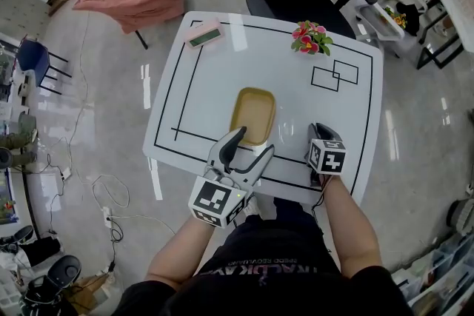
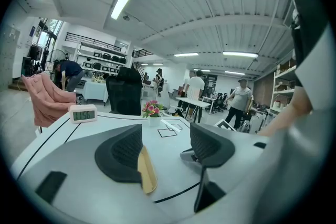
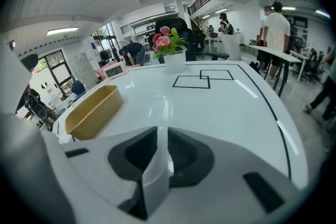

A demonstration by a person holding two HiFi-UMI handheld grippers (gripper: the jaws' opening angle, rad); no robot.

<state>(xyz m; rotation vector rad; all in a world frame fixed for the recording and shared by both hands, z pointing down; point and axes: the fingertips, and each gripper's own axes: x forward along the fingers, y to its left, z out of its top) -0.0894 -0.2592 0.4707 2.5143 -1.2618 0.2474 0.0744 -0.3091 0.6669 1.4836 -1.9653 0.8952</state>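
The left gripper (image 1: 255, 141) is hovering open astride the tray (image 1: 253, 113)'s near rim at the table (image 1: 296, 100) edge, the right gripper (image 1: 324, 135) is pinching a white strip (image 3: 155, 176), and I'd say a crooked squeeze risks tipping the tray.

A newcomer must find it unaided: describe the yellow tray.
Start at the white table marked with black tape lines. Just ahead of the left gripper, jaws open, lies a mustard-yellow, round-cornered oblong plastic tray. It alone is a dish; the pink digital clock and potted flowers stand at the far edge.
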